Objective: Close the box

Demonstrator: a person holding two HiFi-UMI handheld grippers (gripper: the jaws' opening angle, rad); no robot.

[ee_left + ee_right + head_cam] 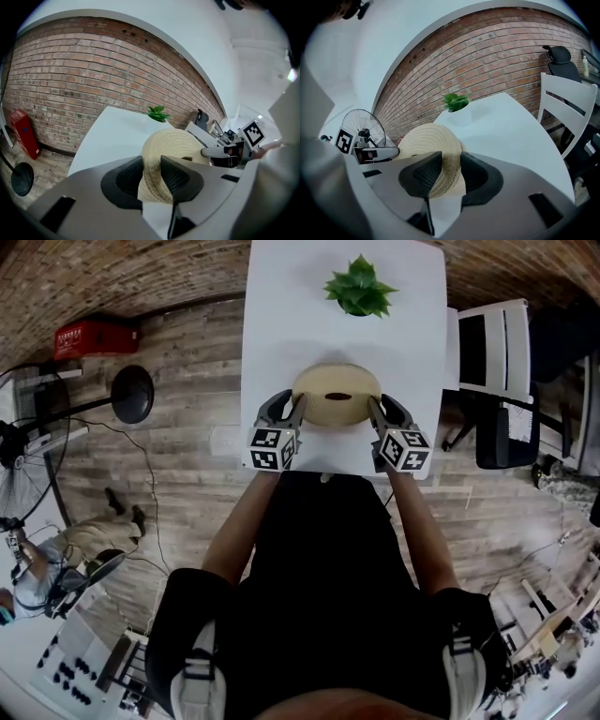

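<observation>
A round straw-coloured woven box with its domed lid (336,395) stands near the front edge of the white table (281,315). My left gripper (292,409) holds its left side and my right gripper (377,411) its right side. In the left gripper view the coiled rim of the lid (173,143) runs between the two pads of the left gripper (152,161), and both pads touch it. The right gripper view shows the same: the lid (424,140) has its rim pinched in the right gripper (451,161). I cannot tell where the lid ends and the box begins.
A small green potted plant (359,287) stands at the table's far end. A white chair (492,343) is at the right of the table. On the wooden floor at the left are a red box (94,336), a black round stand base (131,393) and a fan.
</observation>
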